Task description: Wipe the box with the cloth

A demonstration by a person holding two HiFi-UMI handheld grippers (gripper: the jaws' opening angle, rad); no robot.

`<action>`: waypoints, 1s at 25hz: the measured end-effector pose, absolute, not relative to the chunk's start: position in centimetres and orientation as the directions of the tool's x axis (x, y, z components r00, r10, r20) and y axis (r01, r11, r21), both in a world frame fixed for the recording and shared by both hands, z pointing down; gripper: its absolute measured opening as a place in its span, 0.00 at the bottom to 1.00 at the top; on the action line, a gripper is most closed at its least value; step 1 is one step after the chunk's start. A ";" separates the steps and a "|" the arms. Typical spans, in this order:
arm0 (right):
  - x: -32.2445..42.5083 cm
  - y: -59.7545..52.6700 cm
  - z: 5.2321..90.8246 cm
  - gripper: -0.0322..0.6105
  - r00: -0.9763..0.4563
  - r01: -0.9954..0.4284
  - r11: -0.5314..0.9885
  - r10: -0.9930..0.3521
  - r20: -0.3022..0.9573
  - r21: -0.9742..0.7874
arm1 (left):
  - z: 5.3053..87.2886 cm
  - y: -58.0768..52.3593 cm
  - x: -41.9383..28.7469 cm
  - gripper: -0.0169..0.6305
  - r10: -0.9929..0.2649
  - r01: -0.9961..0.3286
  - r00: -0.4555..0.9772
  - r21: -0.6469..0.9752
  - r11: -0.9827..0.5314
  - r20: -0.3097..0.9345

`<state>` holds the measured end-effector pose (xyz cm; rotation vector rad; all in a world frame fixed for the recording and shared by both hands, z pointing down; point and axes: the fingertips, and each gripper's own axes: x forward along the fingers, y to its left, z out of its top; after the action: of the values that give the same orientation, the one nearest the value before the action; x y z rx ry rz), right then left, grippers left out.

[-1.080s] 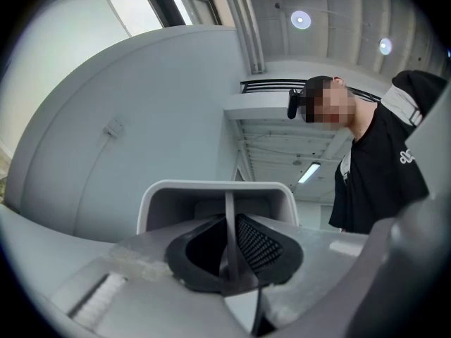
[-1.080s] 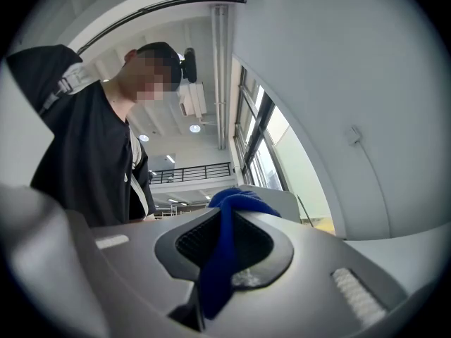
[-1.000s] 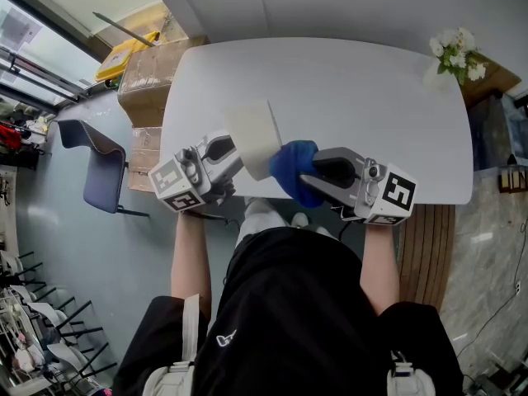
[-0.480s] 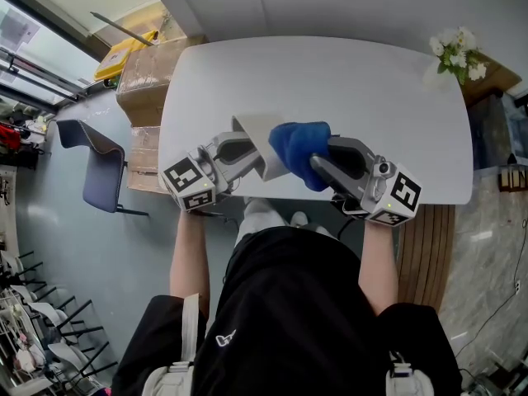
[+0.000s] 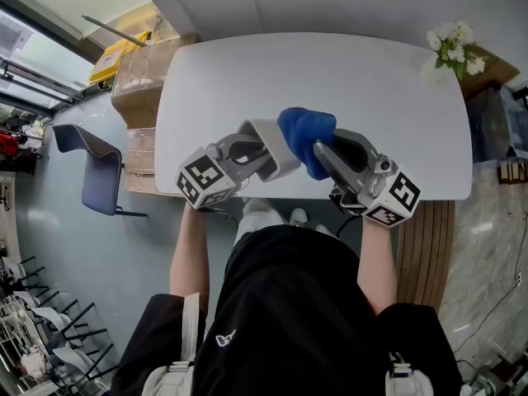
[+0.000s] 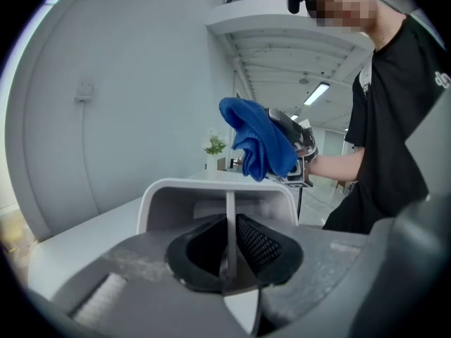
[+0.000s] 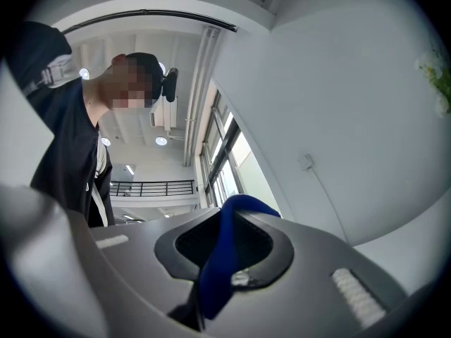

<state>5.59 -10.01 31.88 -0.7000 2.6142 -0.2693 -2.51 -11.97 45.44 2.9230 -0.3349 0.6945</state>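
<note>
A white open box (image 5: 276,141) is held tilted above the near edge of the white table (image 5: 371,81). My left gripper (image 5: 257,154) is shut on one wall of it; in the left gripper view that thin wall (image 6: 227,220) stands pinched between the jaws. A bunched blue cloth (image 5: 306,137) sits against the box's right side, with my right gripper (image 5: 323,153) shut on it. The left gripper view shows the cloth (image 6: 257,146) hanging just past the box rim (image 6: 211,186). In the right gripper view a blue fold (image 7: 220,263) runs between the jaws of the right gripper (image 7: 227,248).
Cardboard boxes (image 5: 139,77) and a grey chair (image 5: 92,172) stand left of the table. White flowers (image 5: 450,46) sit at its far right corner. A wooden bench (image 5: 429,250) lies to the right, near the person's legs.
The box has tipped and shifted right and away from the person in the left gripper. The right gripper has carried the cloth from the box's near side up along its right side.
</note>
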 end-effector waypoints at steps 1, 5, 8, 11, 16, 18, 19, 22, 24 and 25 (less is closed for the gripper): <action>5.7 -10.2 32.0 0.13 -0.781 -0.445 0.847 -0.526 -0.338 -0.289 | 45.9 -12.1 -2.4 0.10 -0.182 -0.238 0.860 0.059 -0.970 0.477; 6.3 -11.4 32.8 0.13 -0.754 -0.512 0.808 -0.585 -0.299 -0.291 | 48.5 -12.8 -1.8 0.10 -0.158 -0.223 0.815 0.050 -0.974 0.557; 6.5 -12.1 33.2 0.13 -0.730 -0.566 0.774 -0.630 -0.265 -0.283 | 50.2 -13.2 -1.4 0.10 -0.143 -0.211 0.782 0.042 -0.977 0.607; 6.7 -12.9 33.7 0.13 -0.709 -0.609 0.745 -0.665 -0.233 -0.272 | 51.9 -13.4 -1.2 0.10 -0.121 -0.190 0.734 0.030 -0.981 0.669; 7.1 -14.0 34.2 0.13 -0.668 -0.670 0.692 -0.720 -0.189 -0.269 | 55.3 -13.2 -1.8 0.10 -0.090 -0.135 0.621 -0.006 -0.991 0.779; 7.2 -14.6 34.5 0.13 -0.649 -0.695 0.668 -0.742 -0.167 -0.264 | 56.1 -13.4 -2.0 0.10 -0.074 -0.118 0.587 -0.006 -0.993 0.806; 7.3 -14.9 34.7 0.13 -0.641 -0.707 0.657 -0.751 -0.155 -0.260 | 56.4 -13.5 -2.0 0.10 -0.069 -0.110 0.570 -0.008 -0.994 0.818; 7.3 -15.6 35.4 0.13 -0.620 -0.738 0.629 -0.775 -0.121 -0.247 | 57.9 -13.8 -2.3 0.10 -0.055 -0.083 0.520 -0.014 -0.996 0.853; 7.4 -16.2 35.7 0.13 -0.602 -0.757 0.607 -0.792 -0.101 -0.242 | 59.0 -14.0 -2.6 0.10 -0.037 -0.063 0.485 -0.008 -0.998 0.874; 7.4 -16.5 35.8 0.13 -0.592 -0.766 0.595 -0.801 -0.093 -0.243 | 59.4 -14.0 -2.7 0.10 -0.029 -0.052 0.472 -0.005 -0.999 0.881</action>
<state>7.39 -16.53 35.85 -1.3071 2.6294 -0.2639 -2.70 -14.05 59.40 2.6766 -0.0735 1.6010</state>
